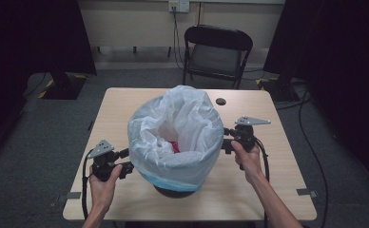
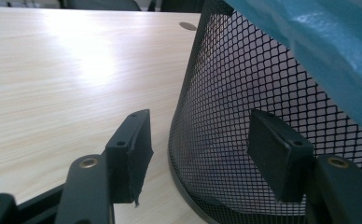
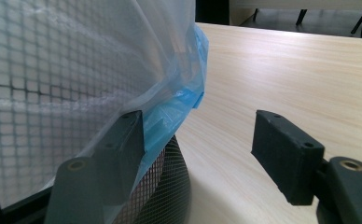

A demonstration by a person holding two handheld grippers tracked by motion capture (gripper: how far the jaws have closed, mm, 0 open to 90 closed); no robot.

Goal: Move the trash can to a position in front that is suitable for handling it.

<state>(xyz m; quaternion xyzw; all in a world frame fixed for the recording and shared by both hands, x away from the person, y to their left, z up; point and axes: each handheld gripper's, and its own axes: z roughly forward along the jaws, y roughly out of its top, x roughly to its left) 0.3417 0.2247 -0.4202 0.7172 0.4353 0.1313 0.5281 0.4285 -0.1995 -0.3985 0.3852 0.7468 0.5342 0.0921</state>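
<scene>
A black mesh wastebasket (image 1: 173,191) stands mid-table, lined with a white and blue plastic bag (image 1: 175,128) that puffs up over its rim. Something red (image 1: 175,146) lies inside. My left gripper (image 1: 126,160) is at the basket's lower left side, open. In the left gripper view the left gripper (image 2: 202,149) has the mesh wall (image 2: 235,84) just beyond its spread jaws and the bag's blue edge (image 2: 319,46) above. My right gripper (image 1: 226,140) is at the basket's right side, open. In the right gripper view the right gripper (image 3: 198,149) has the bag's hem (image 3: 179,102) draped against its left jaw.
The wooden table (image 1: 268,180) has a round cable hole (image 1: 220,101) behind the basket. A black folding chair (image 1: 216,52) stands past the far edge. Bare tabletop lies to each side of the basket (image 2: 67,84) (image 3: 286,70).
</scene>
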